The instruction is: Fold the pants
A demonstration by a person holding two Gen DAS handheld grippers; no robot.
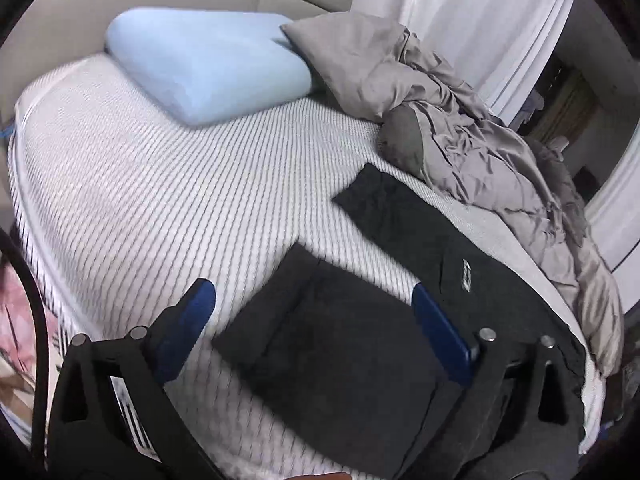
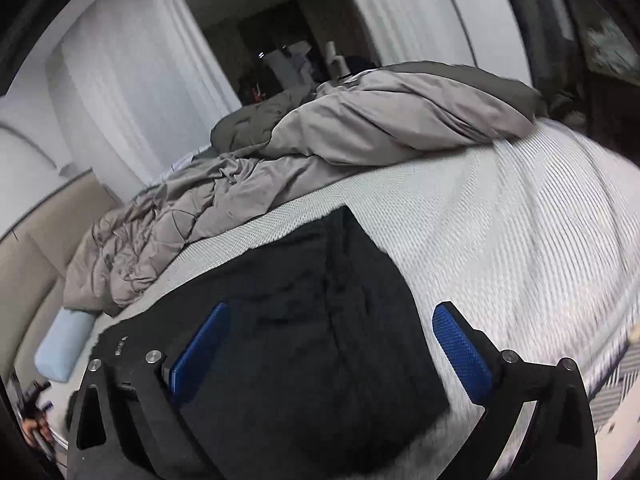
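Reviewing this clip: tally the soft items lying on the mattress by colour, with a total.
Black: 1, the pants
Light blue: 1, the pillow
Grey: 1, the rumpled duvet
Total: 3

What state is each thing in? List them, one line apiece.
left gripper: open, holding nothing
right gripper: open, holding nothing
black pants: partly folded, lying flat on the mattress
grey duvet: crumpled in a heap along the far side
blue pillow: lying by the headboard, one corner under the duvet
mattress: mostly uncovered
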